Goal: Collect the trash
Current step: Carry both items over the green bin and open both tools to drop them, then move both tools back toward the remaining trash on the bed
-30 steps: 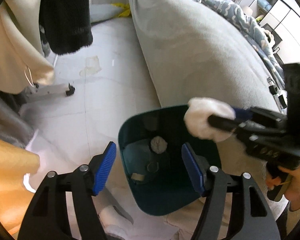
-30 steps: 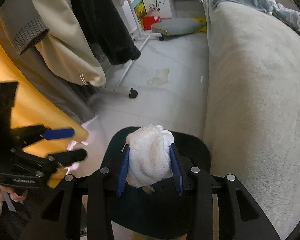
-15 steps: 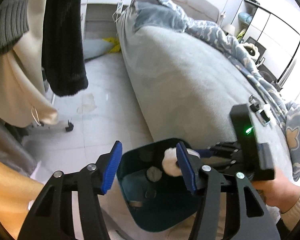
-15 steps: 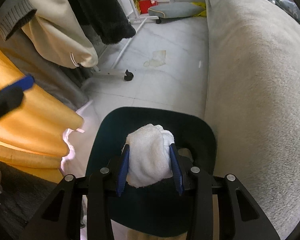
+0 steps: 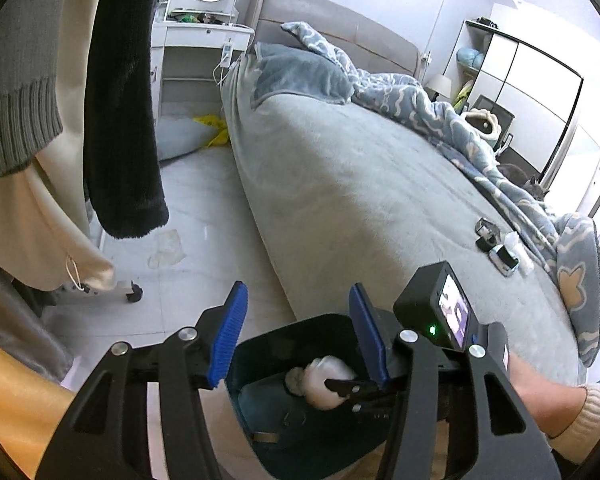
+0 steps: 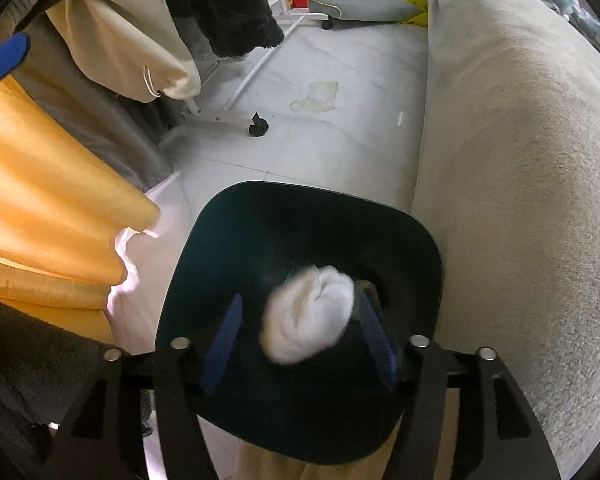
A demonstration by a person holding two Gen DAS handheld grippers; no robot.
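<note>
A dark teal trash bin stands on the floor against the side of the bed. Low over its mouth, my right gripper points down with its jaws opening. A white tissue wad is blurred between the pads and free of the left one. In the left wrist view the same wad sits inside the bin beside a right finger. My left gripper hovers above the bin's near side. Its jaws are closing with nothing between them. A round scrap lies deeper in the bin.
The grey bed runs along the right, with a patterned blanket and small dark items on it. Hanging clothes and an orange curtain crowd the left. A rack caster and a pale flat scrap are on the tiled floor.
The right jaws spread apart and the tissue wad came loose inside the bin. The left gripper rose and tipped up toward the bed, its jaws narrowing.
</note>
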